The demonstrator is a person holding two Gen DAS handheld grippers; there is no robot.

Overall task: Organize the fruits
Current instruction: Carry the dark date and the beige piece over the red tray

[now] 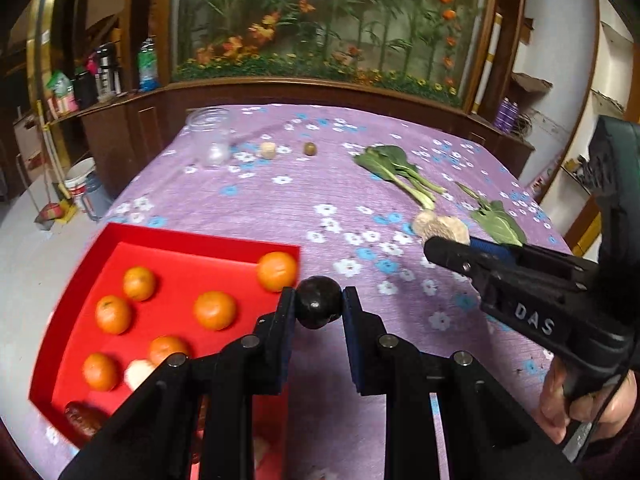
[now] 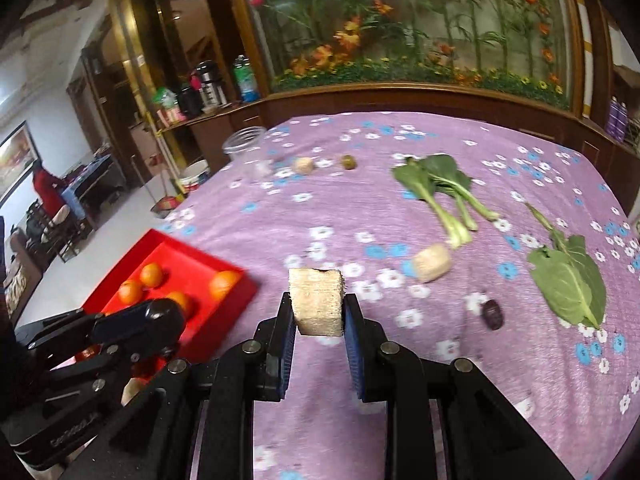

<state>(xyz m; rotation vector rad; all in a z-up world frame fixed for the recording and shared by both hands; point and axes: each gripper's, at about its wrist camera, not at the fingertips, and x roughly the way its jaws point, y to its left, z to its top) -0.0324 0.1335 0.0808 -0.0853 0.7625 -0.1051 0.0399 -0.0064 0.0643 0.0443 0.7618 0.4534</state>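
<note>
My left gripper point(image 1: 319, 304) is shut on a dark round fruit point(image 1: 319, 302), held just right of the red tray point(image 1: 132, 236). The tray holds several oranges point(image 1: 214, 309), a pale piece and a reddish date point(image 1: 82, 418). My right gripper point(image 2: 318, 312) is shut on a pale beige cut chunk point(image 2: 317, 302), held above the purple tablecloth. In the left wrist view the right gripper point(image 1: 444, 246) comes in from the right with that chunk point(image 1: 440, 227). In the right wrist view the left gripper point(image 2: 160, 316) shows at the tray point(image 2: 224, 304).
On the cloth lie another beige chunk point(image 2: 432, 267), a dark date point(image 2: 493, 314), leafy greens point(image 2: 440, 184), a single leaf point(image 2: 568, 280), a small green fruit point(image 2: 348, 161), a pale round piece point(image 2: 303, 165) and a clear jar point(image 2: 242, 142). A wooden cabinet stands behind the table.
</note>
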